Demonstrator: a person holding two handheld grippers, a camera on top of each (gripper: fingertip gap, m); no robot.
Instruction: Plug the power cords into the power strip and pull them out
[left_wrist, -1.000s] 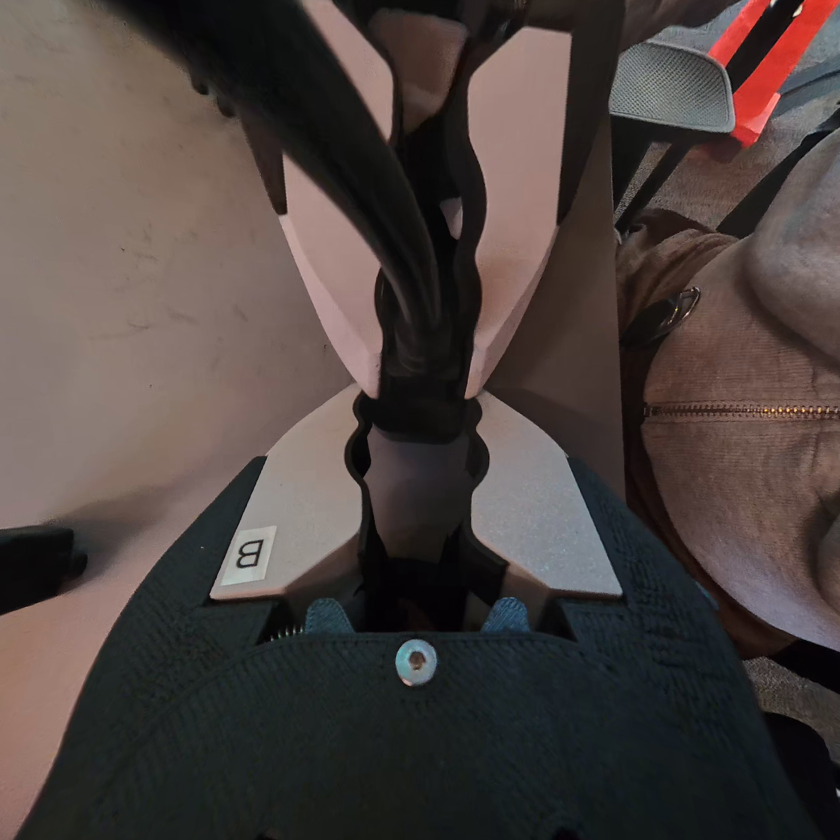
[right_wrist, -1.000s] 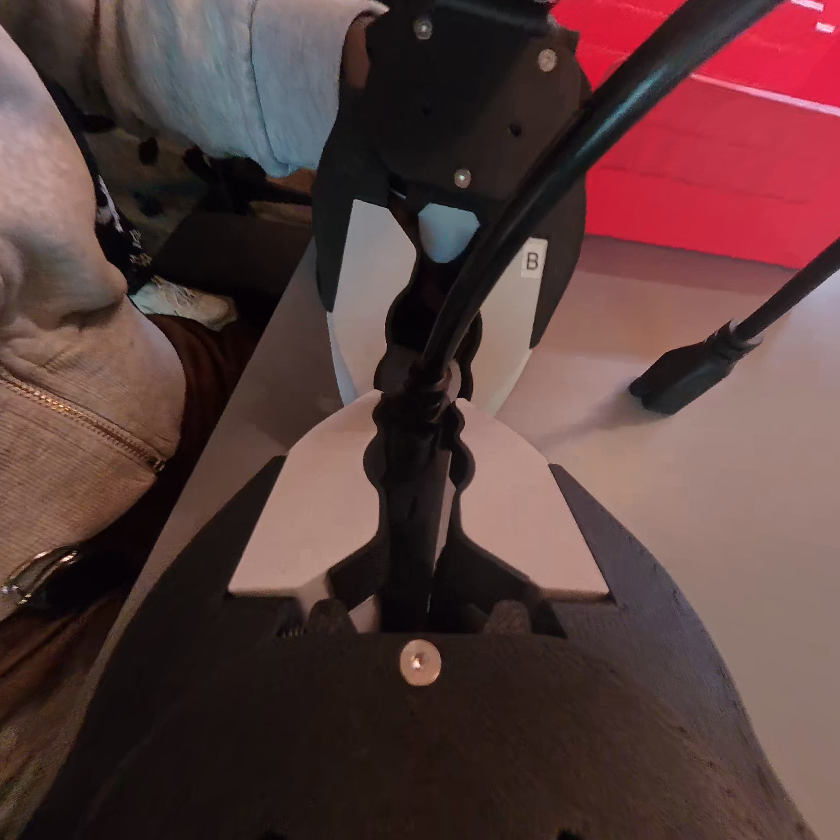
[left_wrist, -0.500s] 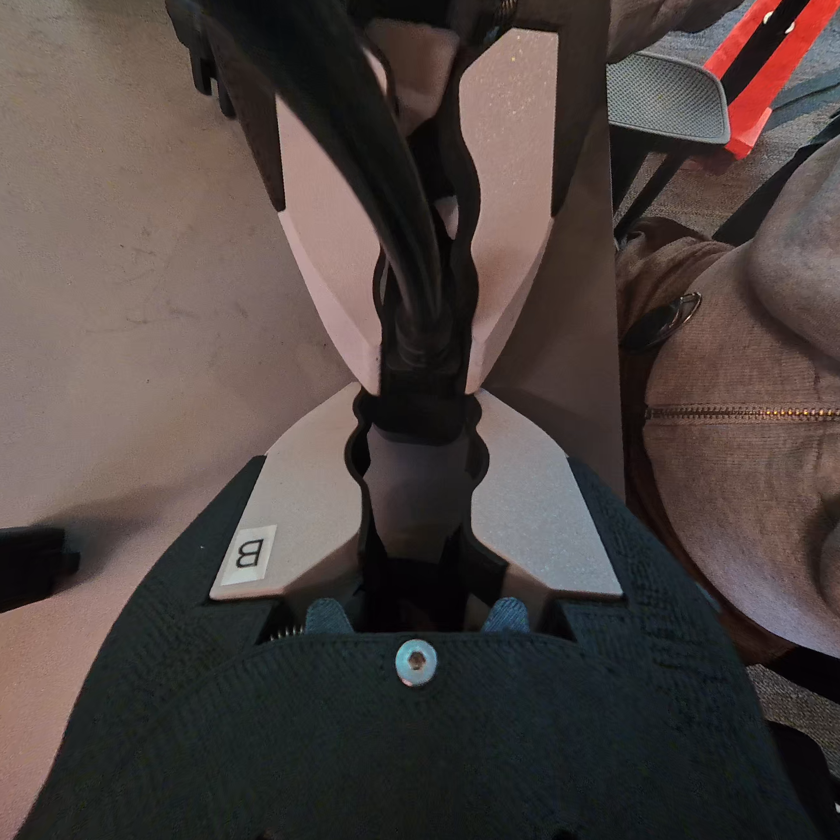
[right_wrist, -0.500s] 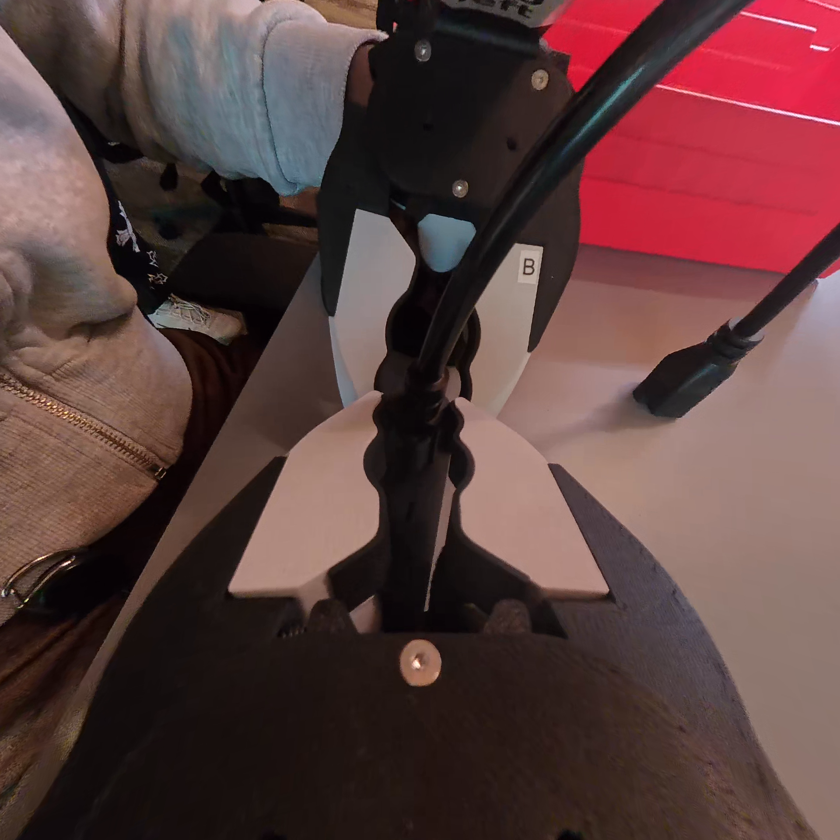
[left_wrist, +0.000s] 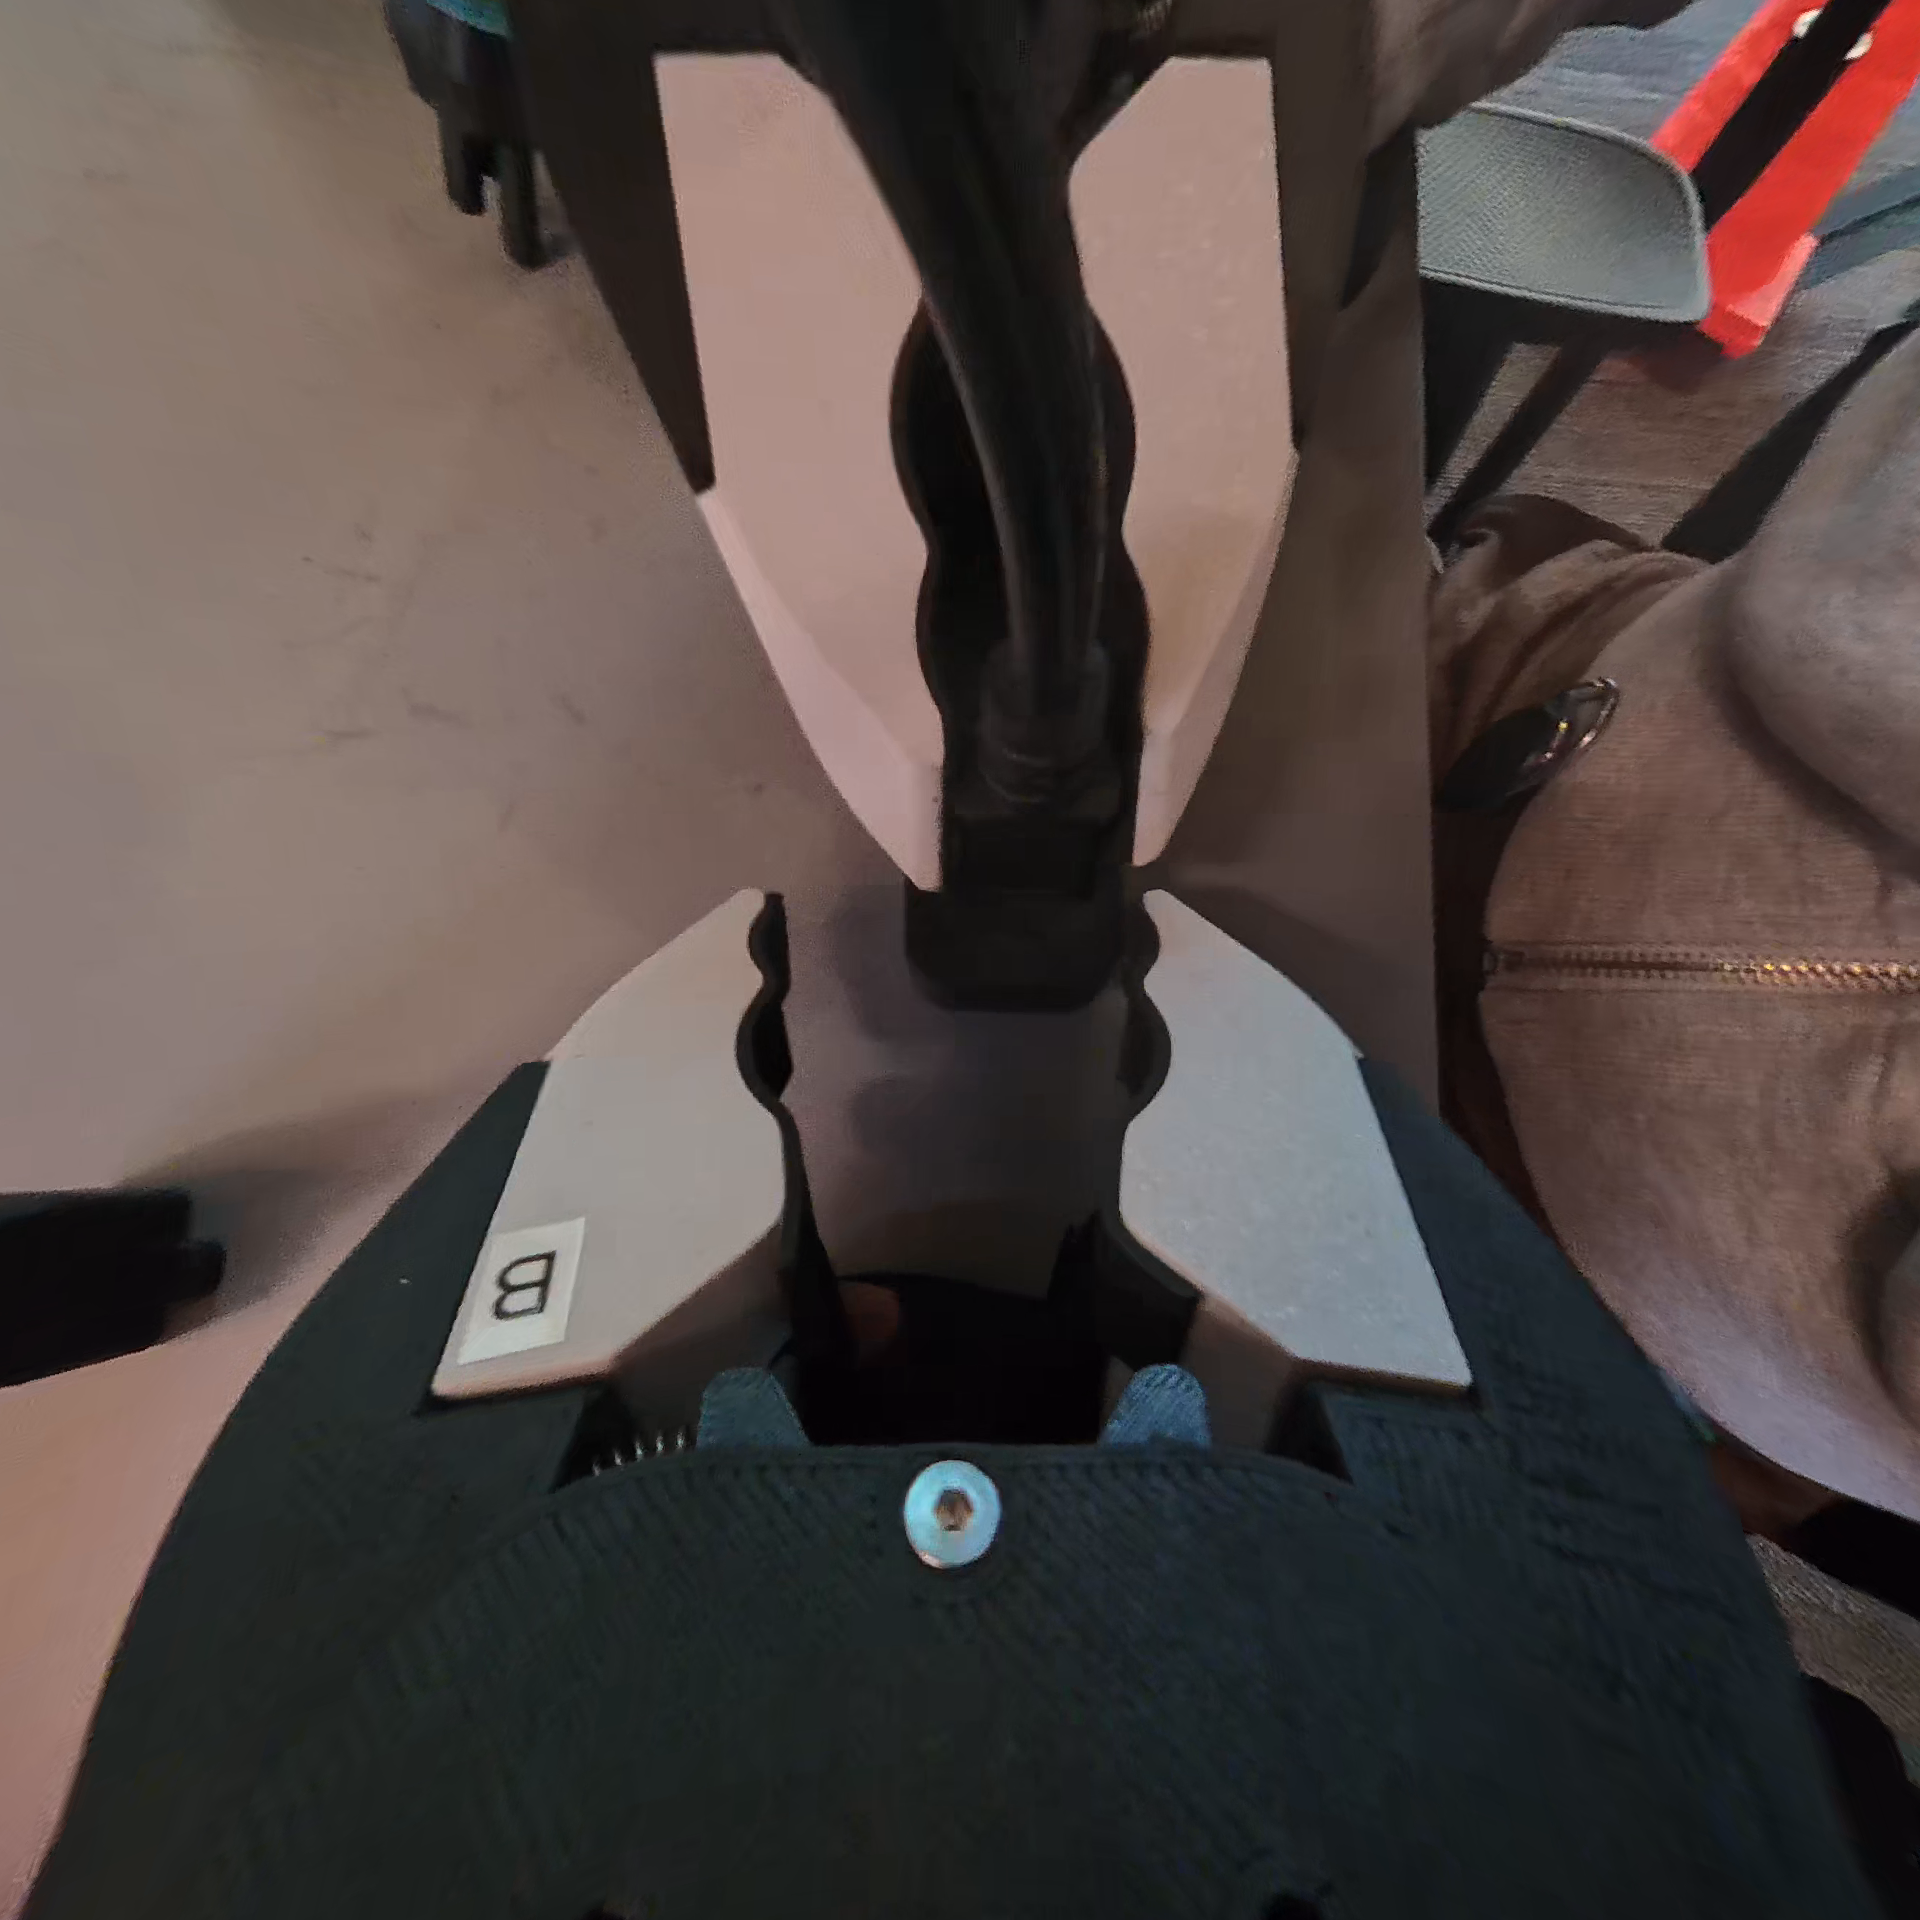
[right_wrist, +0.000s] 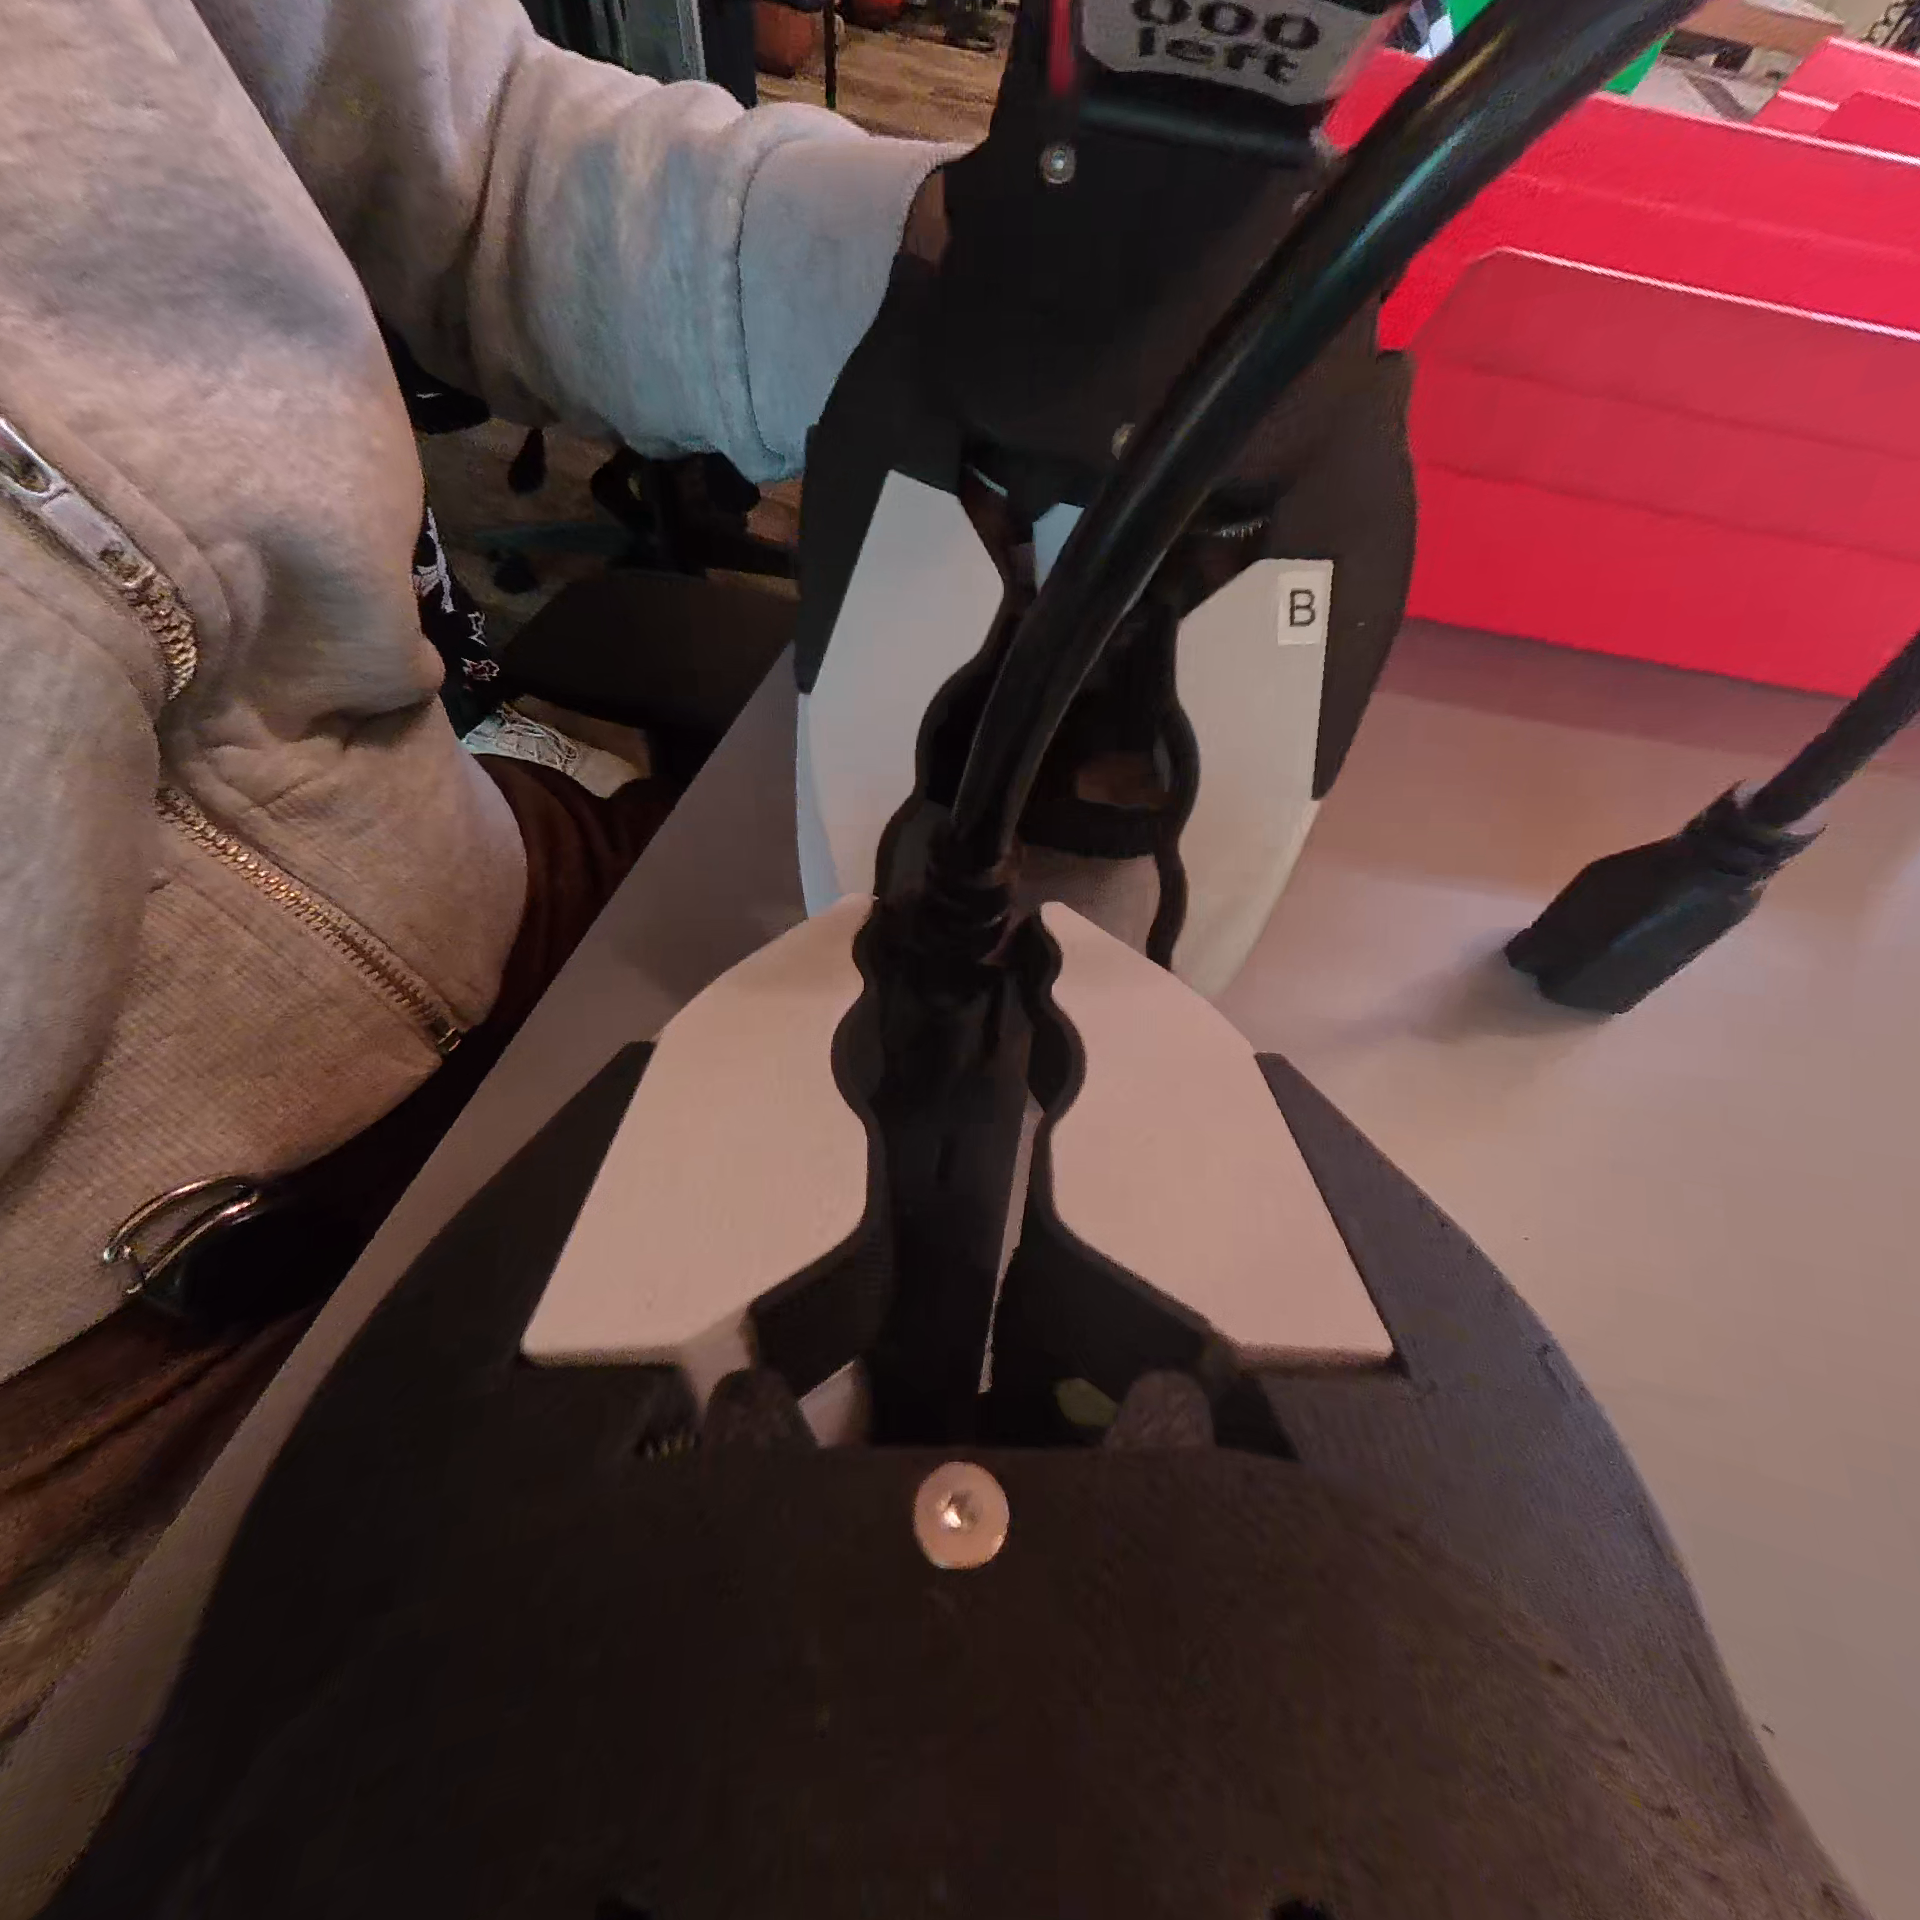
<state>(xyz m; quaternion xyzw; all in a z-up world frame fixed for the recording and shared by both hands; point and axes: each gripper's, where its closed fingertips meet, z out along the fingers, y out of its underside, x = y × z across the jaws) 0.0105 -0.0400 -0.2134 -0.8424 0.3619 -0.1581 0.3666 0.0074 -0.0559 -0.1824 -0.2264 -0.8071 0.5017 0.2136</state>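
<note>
Glossy black cord (right_wrist: 1226, 436), matt smooth table (right_wrist: 1662, 1195), ribbed cloth jacket (left_wrist: 1683, 1091)

Thick black power cord (right_wrist: 1195, 540): upper run cut off at top edge. Black rectangular plug (left_wrist: 1013, 925): front face hidden, prongs not visible. Second black connector (left_wrist: 88, 1283) on pale tabletop (left_wrist: 260, 623): cut by left edge. Red plastic crates (right_wrist: 1662, 447): cropped at right.

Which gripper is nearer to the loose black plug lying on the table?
Probably left. The loose black plug lies close beside the left gripper, on its left. The right gripper, shut on another cord, is farther, with the plug ahead to its right.
</note>
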